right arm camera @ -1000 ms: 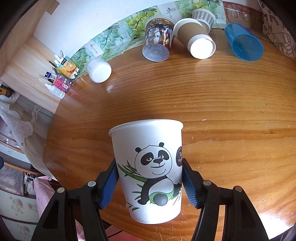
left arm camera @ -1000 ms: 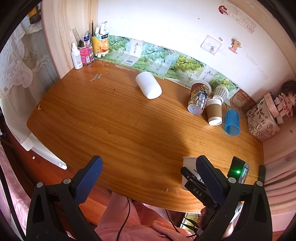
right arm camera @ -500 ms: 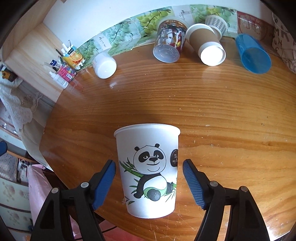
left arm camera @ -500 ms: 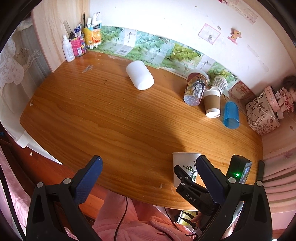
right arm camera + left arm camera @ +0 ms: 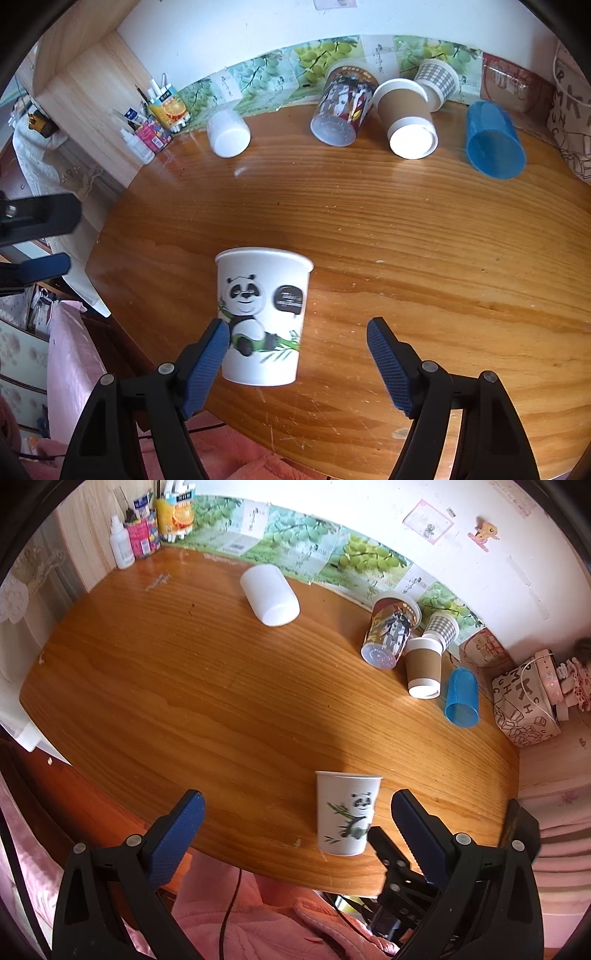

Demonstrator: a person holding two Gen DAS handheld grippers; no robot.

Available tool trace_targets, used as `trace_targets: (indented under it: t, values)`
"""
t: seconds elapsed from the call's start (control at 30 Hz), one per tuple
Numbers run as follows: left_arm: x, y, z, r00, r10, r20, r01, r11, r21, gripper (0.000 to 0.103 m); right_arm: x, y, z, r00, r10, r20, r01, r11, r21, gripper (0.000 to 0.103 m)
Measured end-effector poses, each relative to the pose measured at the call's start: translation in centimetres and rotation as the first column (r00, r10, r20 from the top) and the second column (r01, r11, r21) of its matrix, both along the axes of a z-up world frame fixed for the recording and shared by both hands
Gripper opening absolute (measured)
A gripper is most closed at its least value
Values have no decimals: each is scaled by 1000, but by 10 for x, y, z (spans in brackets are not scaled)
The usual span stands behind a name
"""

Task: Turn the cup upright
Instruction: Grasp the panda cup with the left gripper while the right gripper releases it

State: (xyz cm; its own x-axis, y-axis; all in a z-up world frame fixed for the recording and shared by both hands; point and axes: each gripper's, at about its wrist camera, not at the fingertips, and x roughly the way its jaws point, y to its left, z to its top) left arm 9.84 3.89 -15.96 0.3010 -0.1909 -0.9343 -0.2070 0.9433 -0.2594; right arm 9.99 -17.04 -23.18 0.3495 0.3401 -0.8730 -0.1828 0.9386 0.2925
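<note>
A white paper cup with a panda print [image 5: 263,314] stands upright, mouth up, near the front edge of the wooden table [image 5: 406,240]. It also shows in the left wrist view [image 5: 347,812]. My right gripper [image 5: 297,354] is open and drawn back from the cup, which stands free by its left finger. My left gripper [image 5: 295,816] is open and empty above the table's front edge, with the cup between its fingers but farther off.
Several cups lie on their sides at the back: a white one [image 5: 269,594], a printed one [image 5: 388,631], a brown one [image 5: 423,666], a checked one [image 5: 441,627], a blue one [image 5: 461,701]. Bottles and pens [image 5: 144,535] stand back left. A patterned bag [image 5: 524,709] sits right.
My right gripper opened, let go of the panda cup and pulled back and to the right. The cup stays upright on the table. The left gripper rose and drew back a little.
</note>
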Motion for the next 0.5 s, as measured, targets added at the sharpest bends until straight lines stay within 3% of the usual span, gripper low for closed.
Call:
trace_targets:
  t: [0.27, 0.5]
  values:
    - [17, -4, -22, 995, 7, -97, -18, 994, -105, 101, 1, -28, 14, 999, -32, 12, 32, 999, -7, 78]
    - [30, 4, -44, 983, 30, -179, -64, 980, -189, 101, 9, -44, 6, 997, -74, -37, 74, 997, -3, 78]
